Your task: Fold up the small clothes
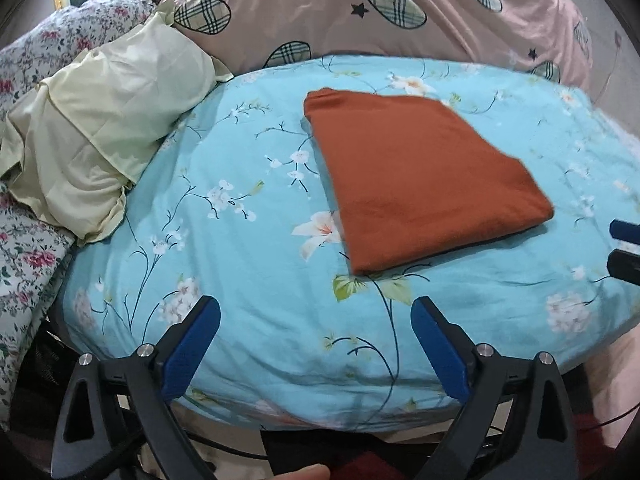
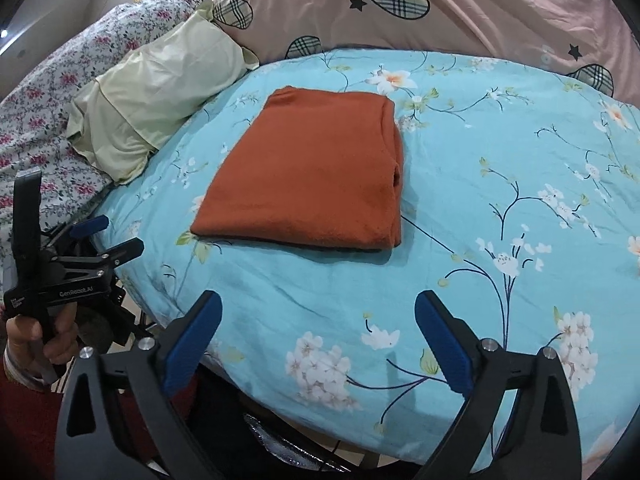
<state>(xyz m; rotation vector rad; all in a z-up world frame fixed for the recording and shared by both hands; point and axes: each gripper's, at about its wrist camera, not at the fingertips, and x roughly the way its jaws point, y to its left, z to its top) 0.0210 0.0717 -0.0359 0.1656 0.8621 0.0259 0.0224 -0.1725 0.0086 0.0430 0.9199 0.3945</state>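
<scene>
A rust-orange garment (image 1: 424, 176) lies folded into a flat rectangle on the light blue floral bedsheet (image 1: 248, 264). It also shows in the right wrist view (image 2: 308, 172). My left gripper (image 1: 316, 312) is open and empty, held back near the bed's front edge, short of the garment. It also shows at the left of the right wrist view (image 2: 108, 236), open. My right gripper (image 2: 318, 308) is open and empty, above the sheet in front of the garment. Its fingertips (image 1: 624, 232) peek in at the right edge of the left wrist view.
A pale yellow pillow (image 1: 96, 136) lies at the left of the bed, on a flowered quilt (image 1: 24, 264). A pink duvet with plaid hearts (image 1: 360, 12) is piled along the back. The same sheet (image 2: 500, 200) spreads to the garment's right.
</scene>
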